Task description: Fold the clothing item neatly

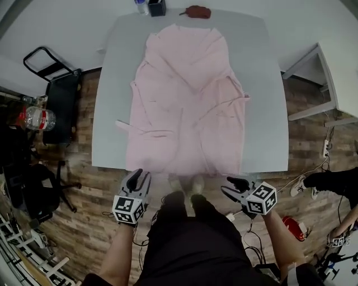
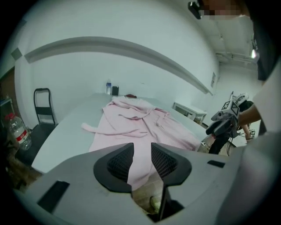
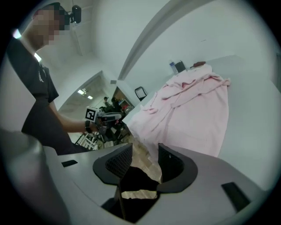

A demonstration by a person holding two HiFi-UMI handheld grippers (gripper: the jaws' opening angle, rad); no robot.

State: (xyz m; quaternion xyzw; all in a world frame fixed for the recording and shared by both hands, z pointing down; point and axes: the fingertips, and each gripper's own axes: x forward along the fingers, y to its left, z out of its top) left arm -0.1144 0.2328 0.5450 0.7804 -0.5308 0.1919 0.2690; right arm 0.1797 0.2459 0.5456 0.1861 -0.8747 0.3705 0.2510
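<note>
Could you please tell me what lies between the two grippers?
In the head view, the person's dark-trousered legs and light shoes stand between the left gripper and the right gripper, on wooden floor.

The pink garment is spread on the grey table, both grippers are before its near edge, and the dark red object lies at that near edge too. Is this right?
No. The dark red object lies at the far edge of the table, beyond the pink garment; the head view shows it. The left gripper and right gripper are indeed before the near edge.
</note>
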